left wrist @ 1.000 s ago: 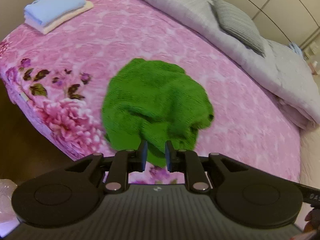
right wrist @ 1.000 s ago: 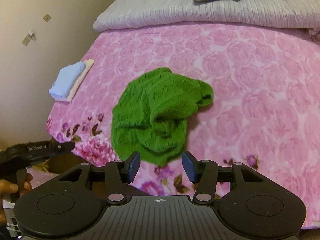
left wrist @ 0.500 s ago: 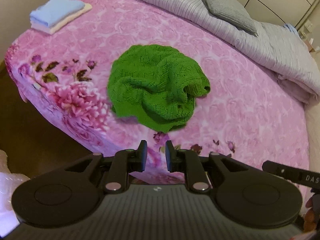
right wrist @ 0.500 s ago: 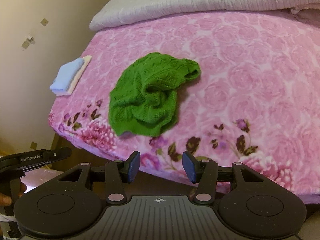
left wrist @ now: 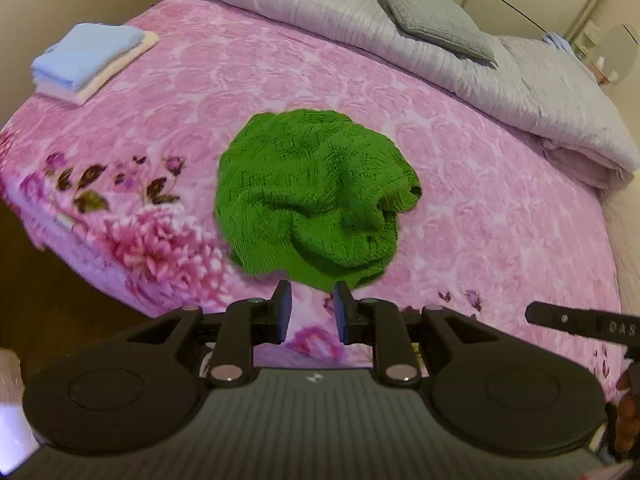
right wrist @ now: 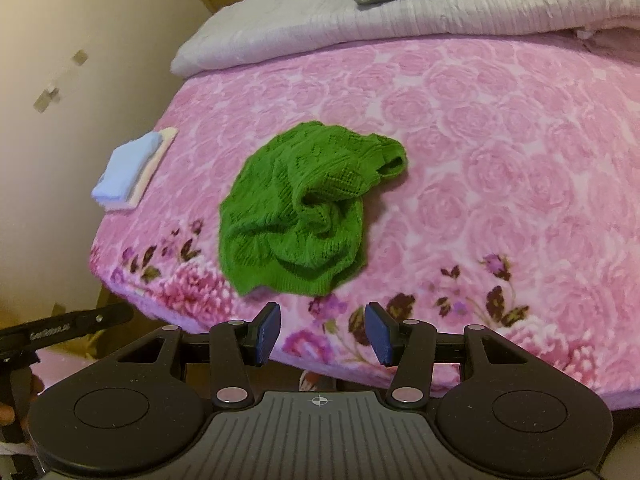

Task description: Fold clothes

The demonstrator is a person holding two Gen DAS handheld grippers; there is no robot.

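A crumpled green knitted sweater (left wrist: pixel 316 196) lies in a heap on the pink rose-patterned bedspread (left wrist: pixel 480 216), near the bed's front edge; it also shows in the right wrist view (right wrist: pixel 300 208). My left gripper (left wrist: pixel 311 312) is open with a narrow gap and empty, just short of the sweater's near hem. My right gripper (right wrist: pixel 322 334) is open wider and empty, over the bed's front edge, a little short of the sweater.
A folded stack of light blue and cream clothes (left wrist: pixel 88 60) lies at the bed's far left corner (right wrist: pixel 132 168). A grey quilt (left wrist: pixel 440 52) and grey pillow (left wrist: pixel 436 16) lie along the far side. A wall (right wrist: pixel 80 60) stands to the left.
Both grippers pulled back from the sweater, then came a little closer again. The left gripper, near the hem a second ago, stands just short of it. The sweater lies still.
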